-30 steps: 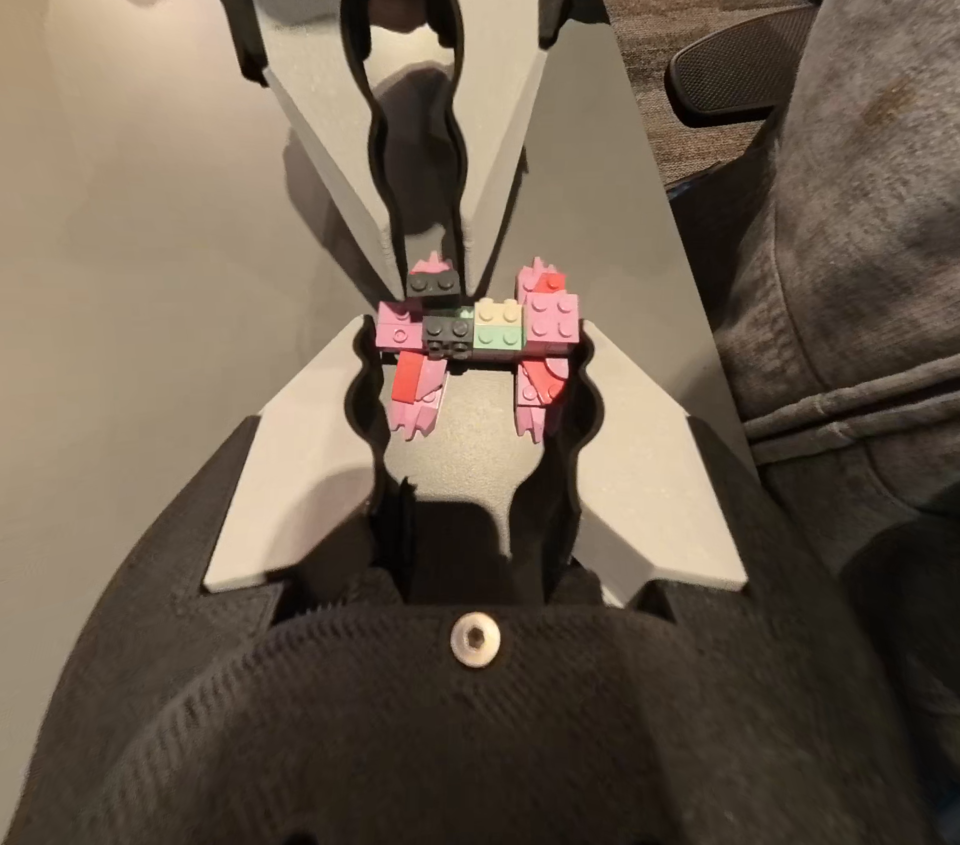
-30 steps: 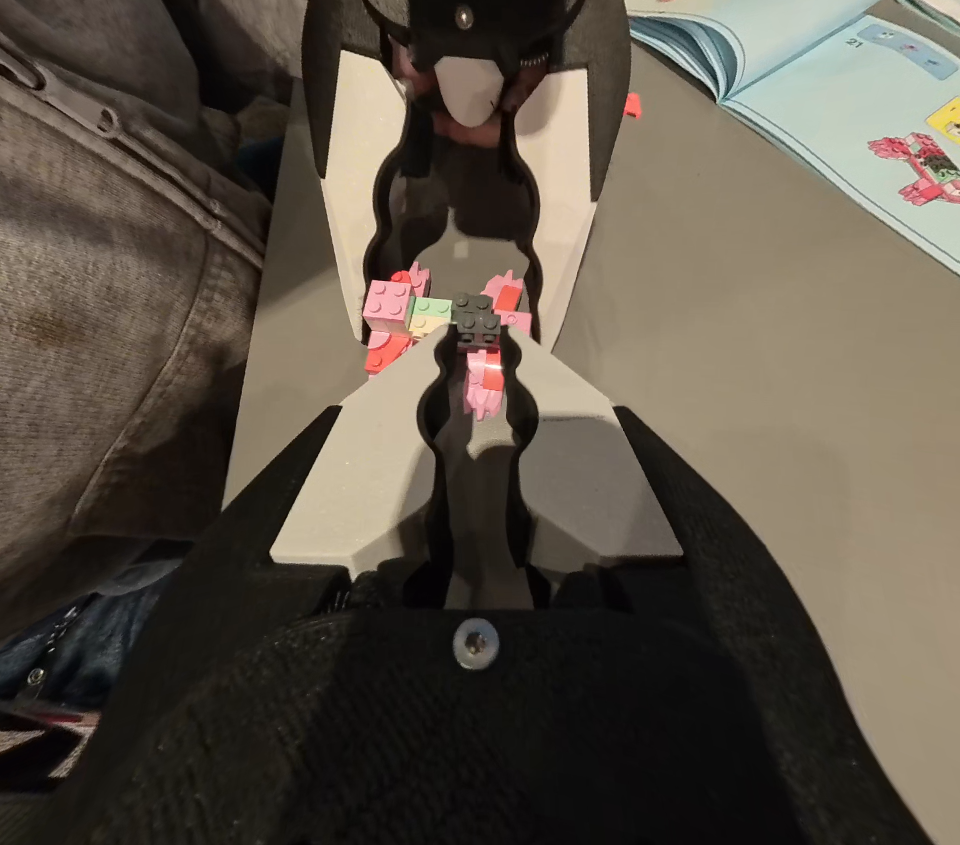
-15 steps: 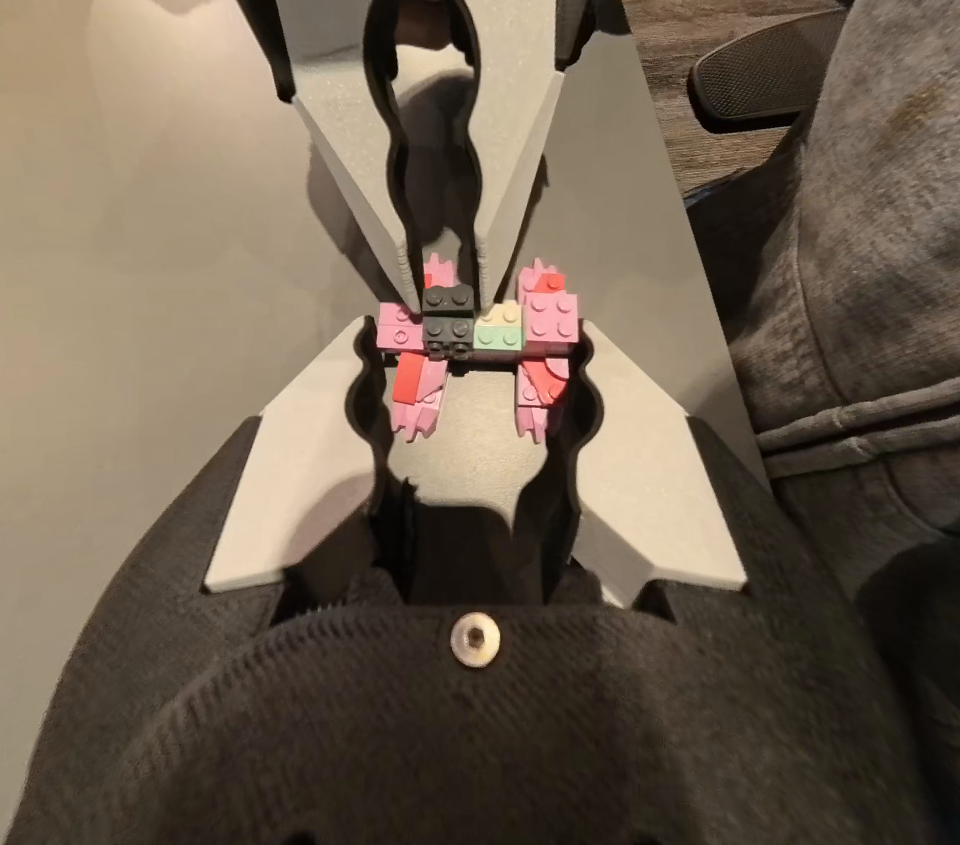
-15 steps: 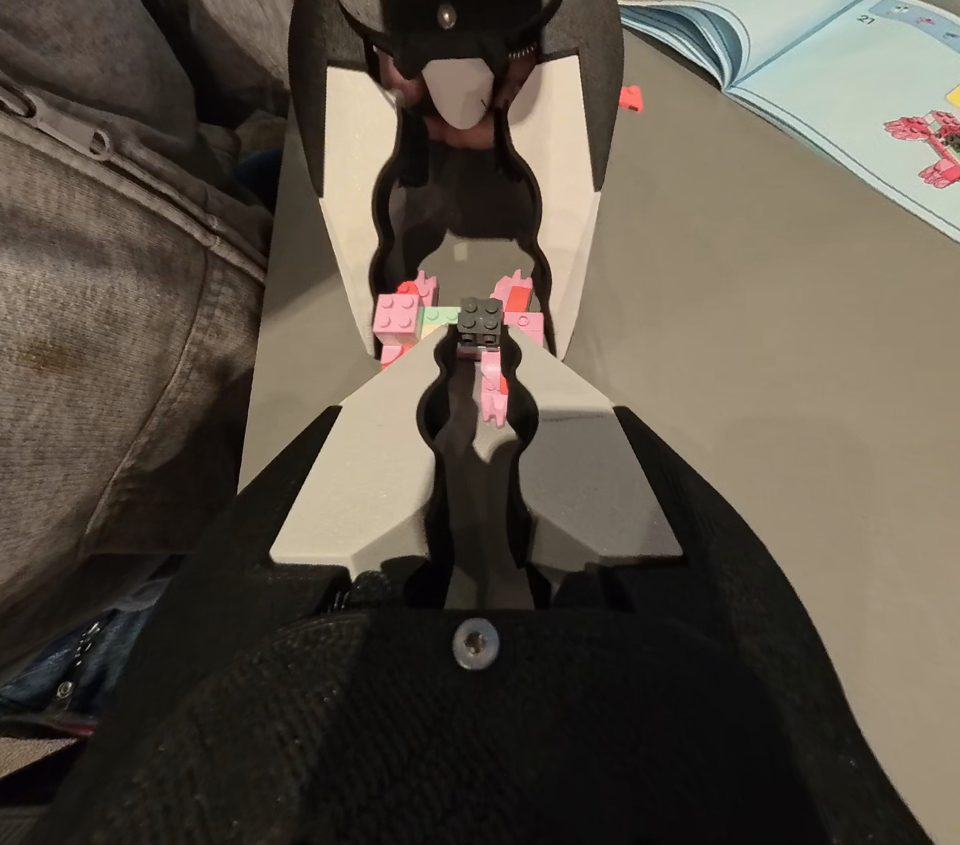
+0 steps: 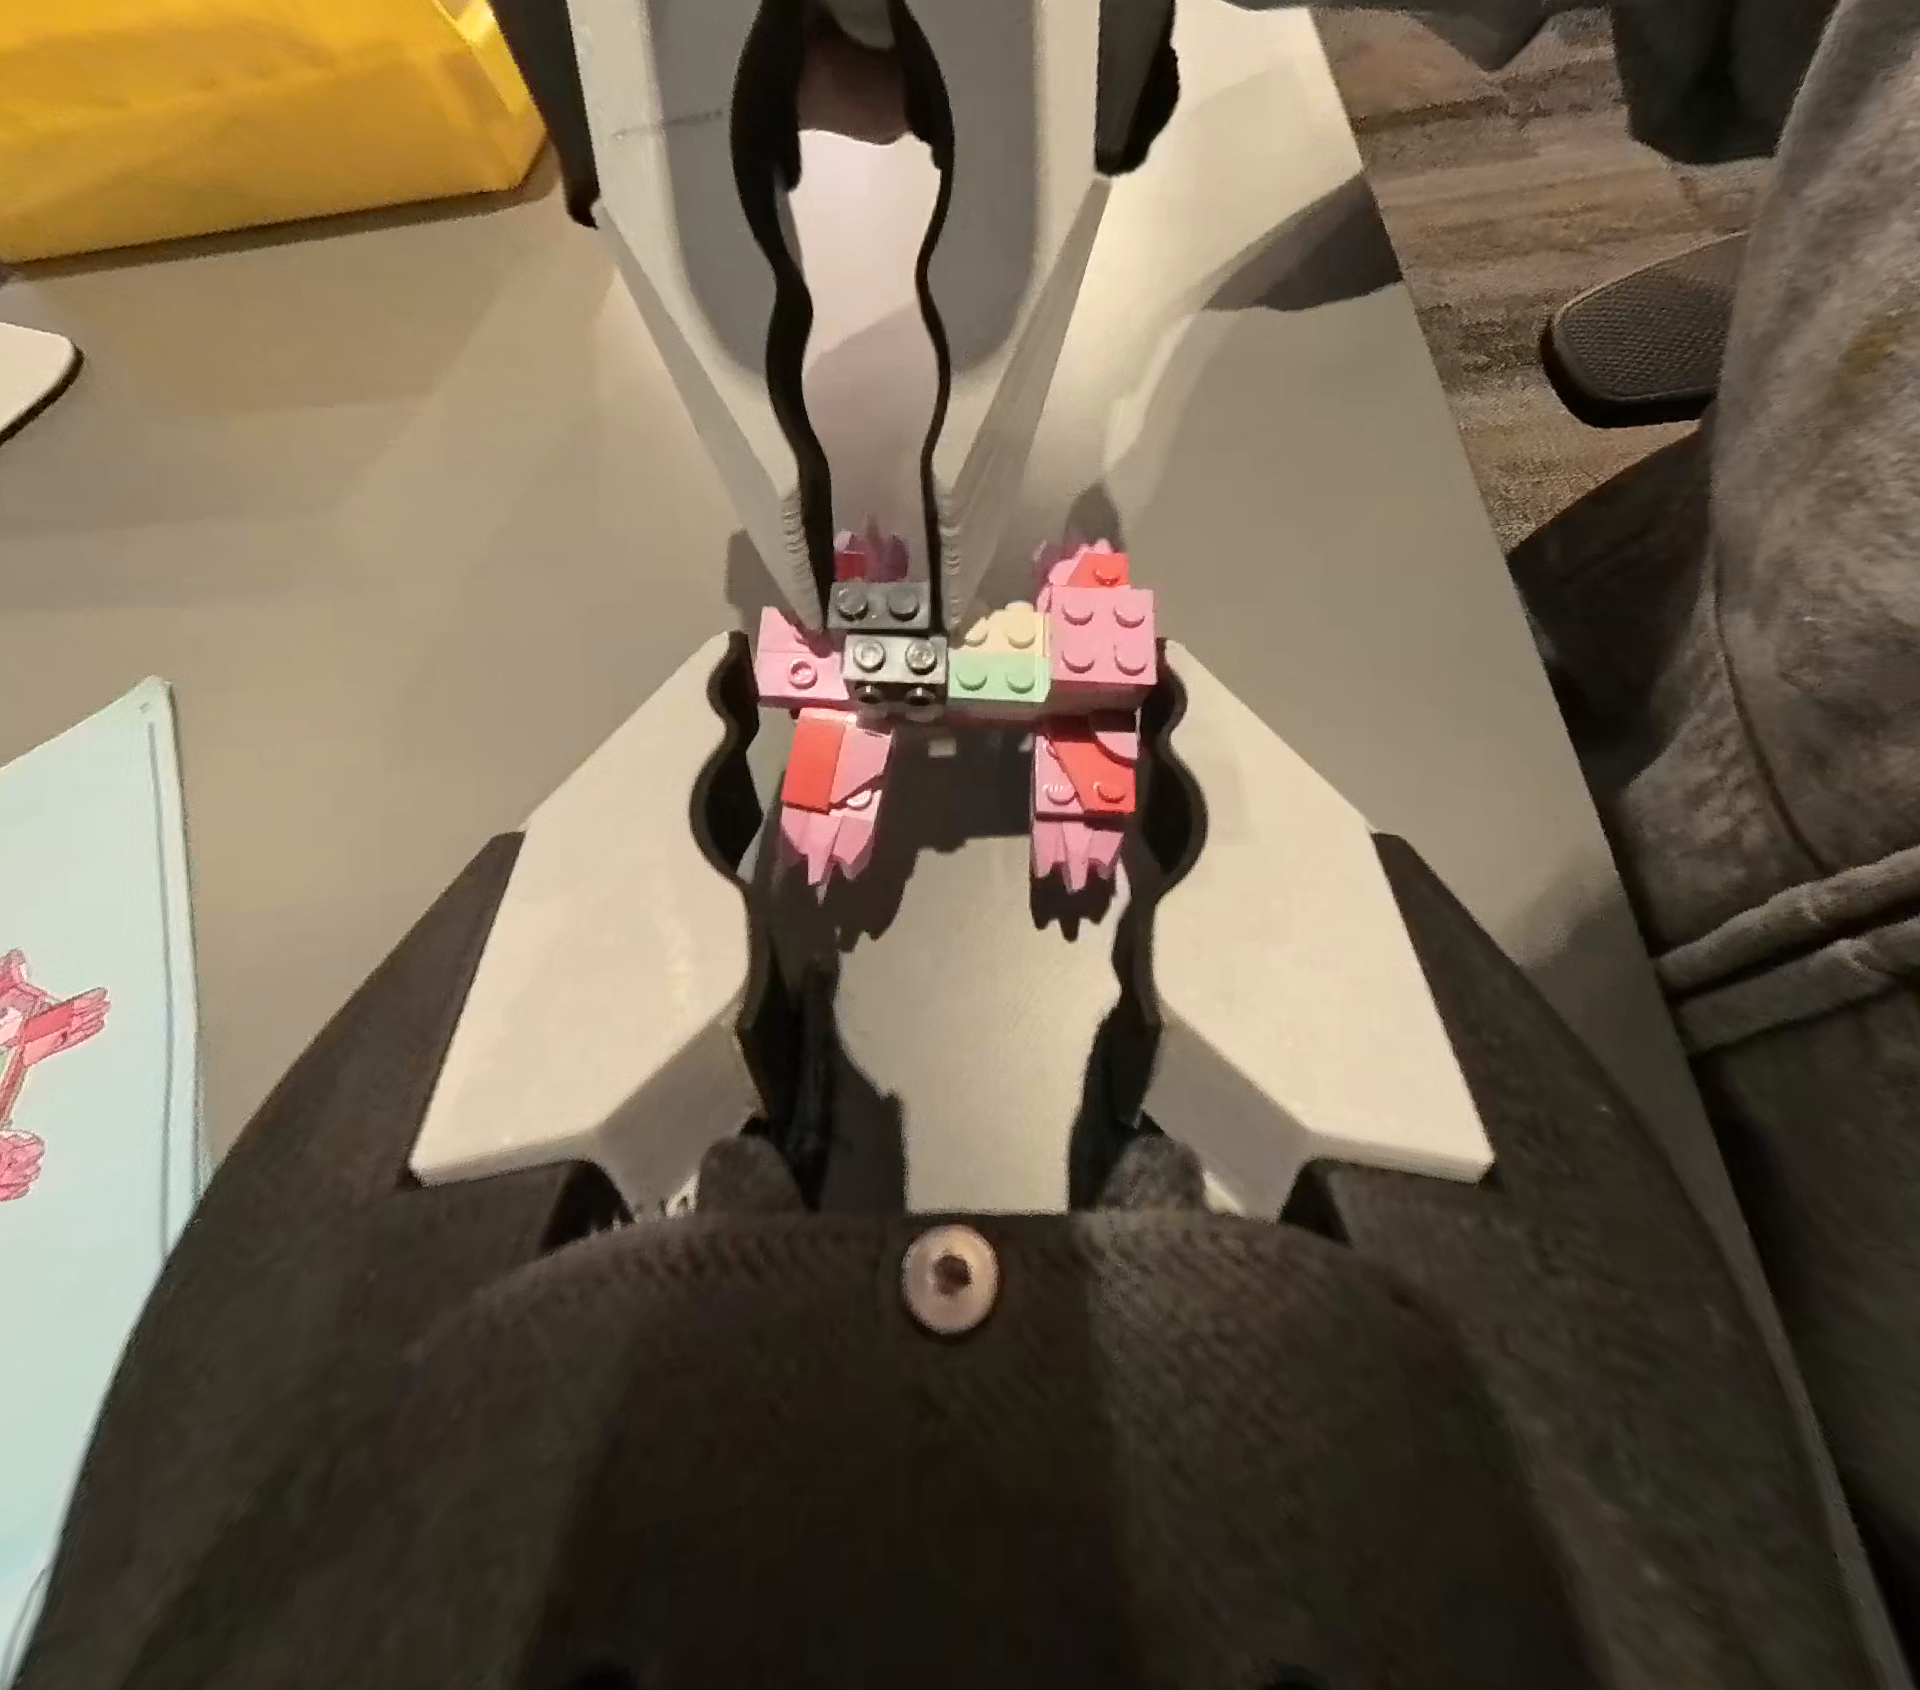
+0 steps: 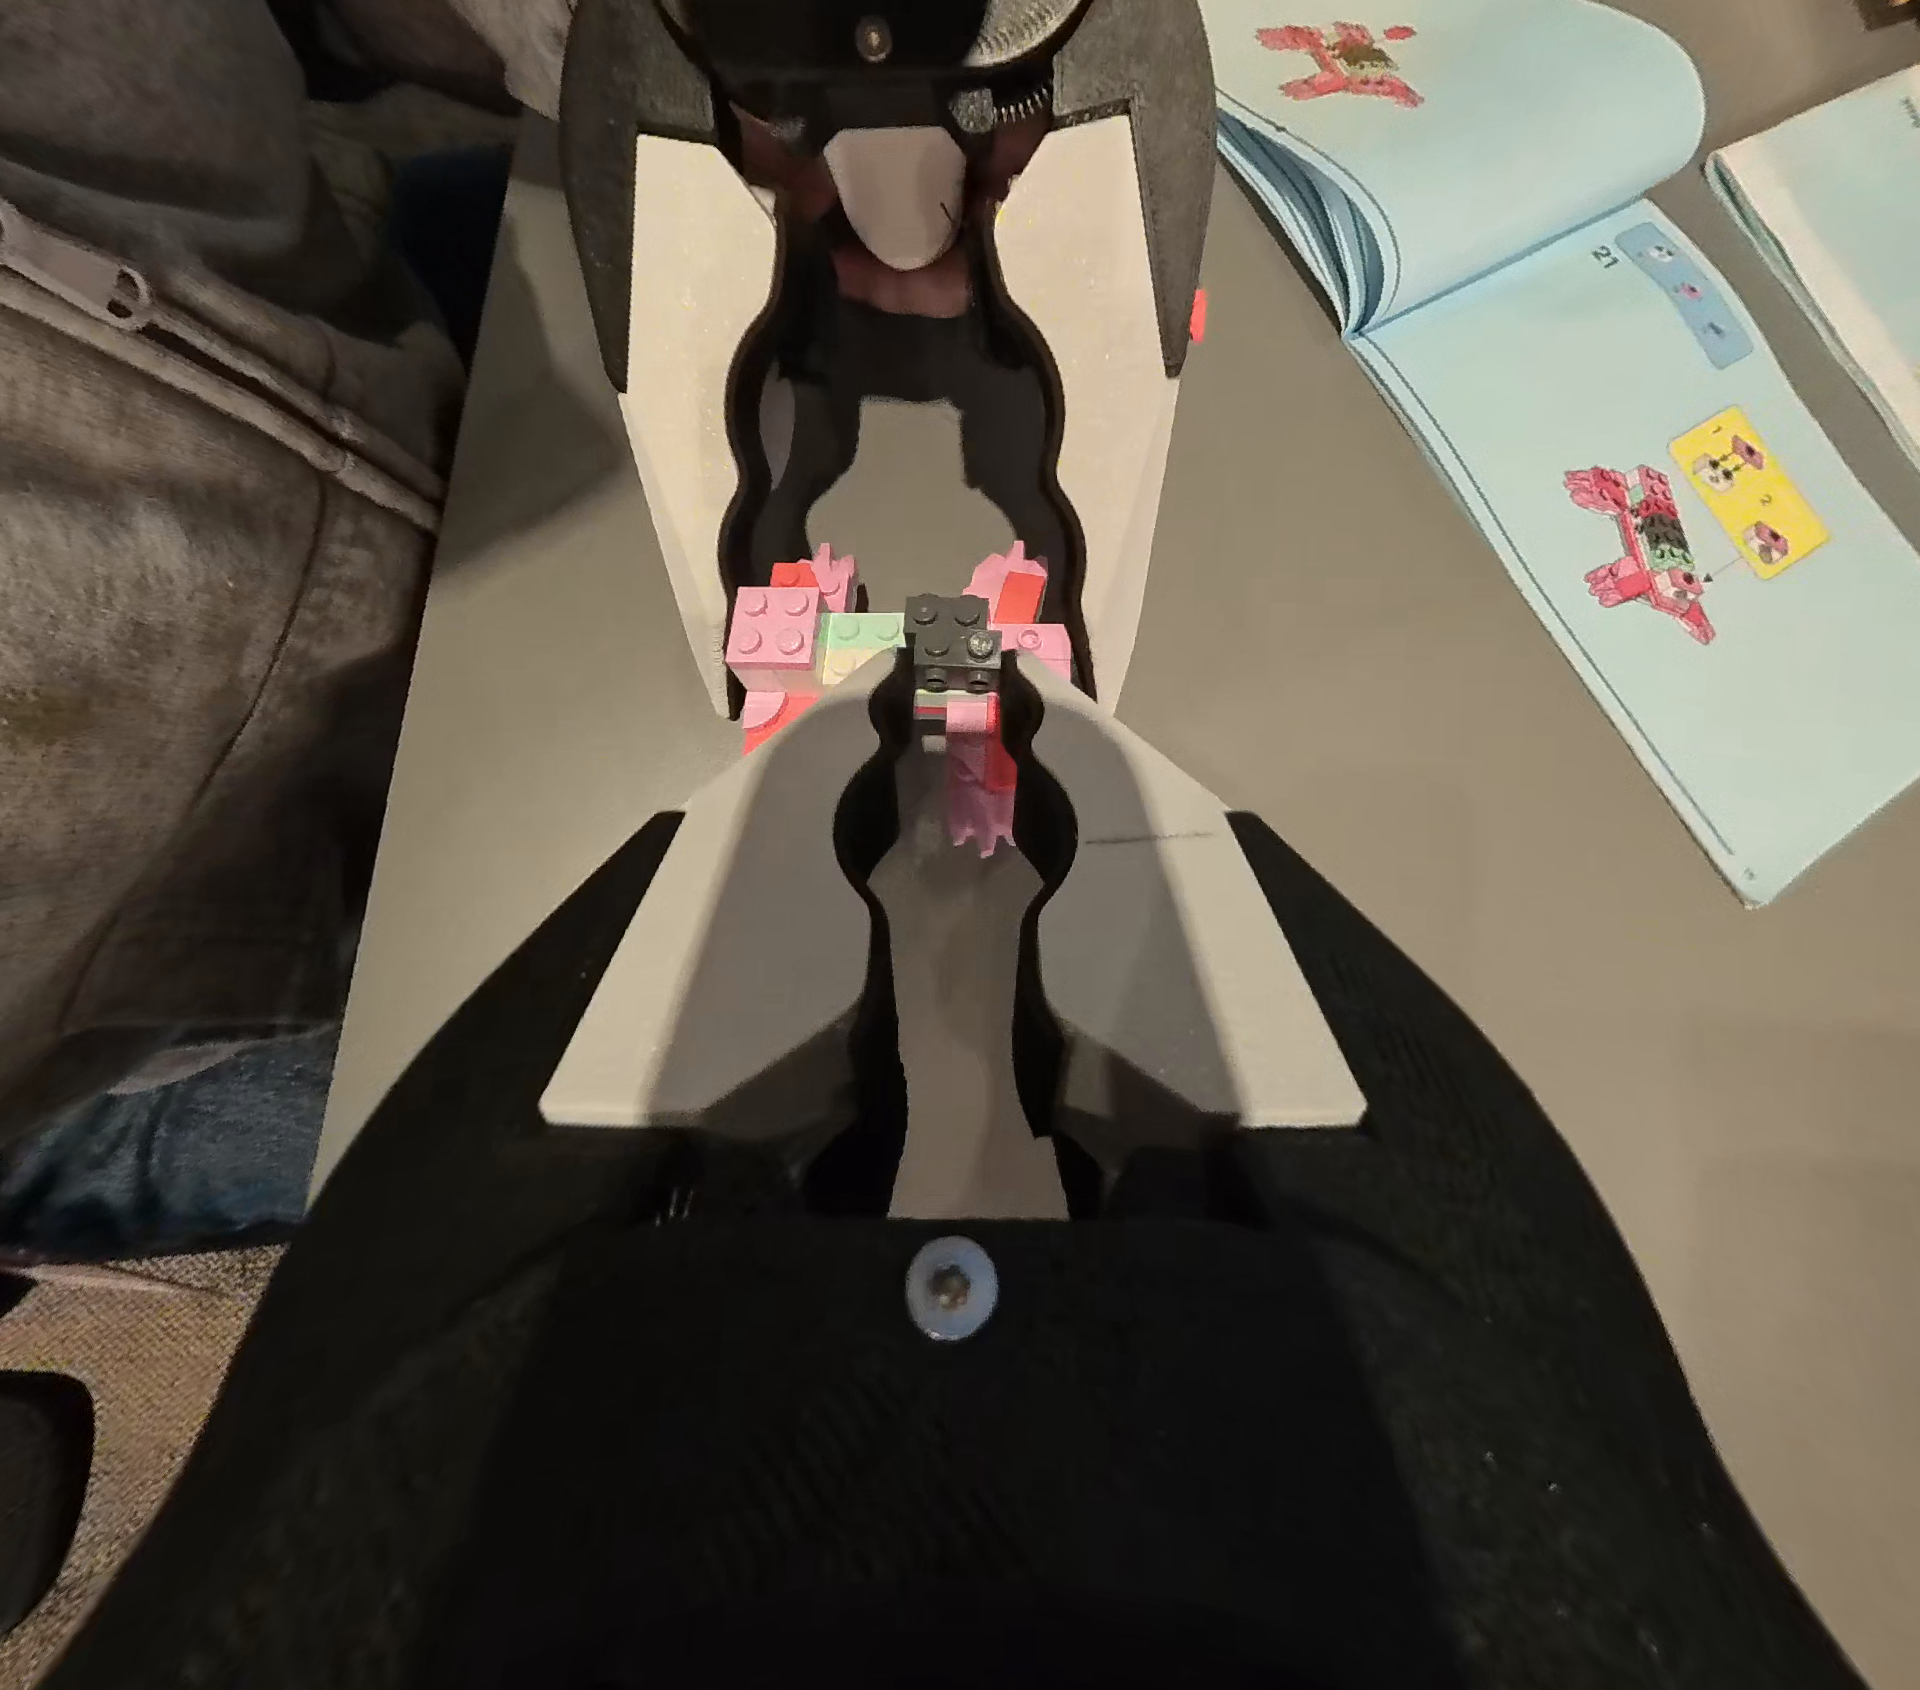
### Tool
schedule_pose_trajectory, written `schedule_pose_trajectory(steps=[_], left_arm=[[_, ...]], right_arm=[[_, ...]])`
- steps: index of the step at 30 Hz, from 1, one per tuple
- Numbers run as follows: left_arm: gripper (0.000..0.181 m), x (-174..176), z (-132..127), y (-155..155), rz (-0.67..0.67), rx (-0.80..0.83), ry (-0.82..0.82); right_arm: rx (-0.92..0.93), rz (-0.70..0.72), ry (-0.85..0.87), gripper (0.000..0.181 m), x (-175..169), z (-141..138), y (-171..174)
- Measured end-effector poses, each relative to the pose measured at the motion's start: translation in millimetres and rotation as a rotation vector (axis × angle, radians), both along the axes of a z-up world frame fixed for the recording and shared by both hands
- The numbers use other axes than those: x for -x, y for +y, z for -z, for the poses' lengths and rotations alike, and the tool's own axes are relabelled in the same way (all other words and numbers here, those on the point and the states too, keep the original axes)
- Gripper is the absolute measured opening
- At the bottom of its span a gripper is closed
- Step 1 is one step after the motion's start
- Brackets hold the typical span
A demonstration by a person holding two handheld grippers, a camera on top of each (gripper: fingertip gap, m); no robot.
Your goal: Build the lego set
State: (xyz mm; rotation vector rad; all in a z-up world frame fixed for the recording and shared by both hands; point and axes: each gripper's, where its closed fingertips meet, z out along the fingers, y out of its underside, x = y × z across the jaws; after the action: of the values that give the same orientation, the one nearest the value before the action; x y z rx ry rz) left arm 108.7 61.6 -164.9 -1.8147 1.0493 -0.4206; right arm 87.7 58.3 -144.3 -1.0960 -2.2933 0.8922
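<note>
Left gripper [image 5: 951, 684]: clamped across the lego model, one finger against each pink end of its body.
Right gripper [image 6: 951, 684]: closed on the small black brick, reaching in from the far side in the left wrist view.
Lego model [image 5: 956, 674]: pink and red, four clawed legs, with a black and a pale green-and-cream section in the middle; held just above the grey table [image 5: 364, 549], near its right edge.
Black brick [image 5: 881, 603]: sits at the black middle section, on its far side, between the right gripper's fingertips.
Instruction booklet [image 6: 1558, 352]: light blue, lying open on the table, right of the grippers in the right wrist view.
Yellow box [image 5: 229, 40]: far left on the table.
Person: grey sleeve [image 5: 1766, 497] beside the table's edge.
</note>
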Motion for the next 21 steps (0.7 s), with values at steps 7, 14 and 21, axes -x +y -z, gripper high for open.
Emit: schedule_pose_trajectory(steps=[7,14,21], left_arm=[[0.075,2.5,-7.3,3.1,-0.016,-0.048,-0.012],[0.074,3.8,-12.7,4.4,-0.026,-0.070,-0.030],[0.074,5.2,-14.4,5.1,-0.033,-0.074,-0.038]], right_arm=[[-0.012,-0.023,0.007,0.014,3.0,-6.6,0.7],[-0.034,-0.027,0.016,0.015,6.5,-11.3,0.9],[-0.024,-0.039,0.020,0.018,7.3,-15.2,-1.0]])
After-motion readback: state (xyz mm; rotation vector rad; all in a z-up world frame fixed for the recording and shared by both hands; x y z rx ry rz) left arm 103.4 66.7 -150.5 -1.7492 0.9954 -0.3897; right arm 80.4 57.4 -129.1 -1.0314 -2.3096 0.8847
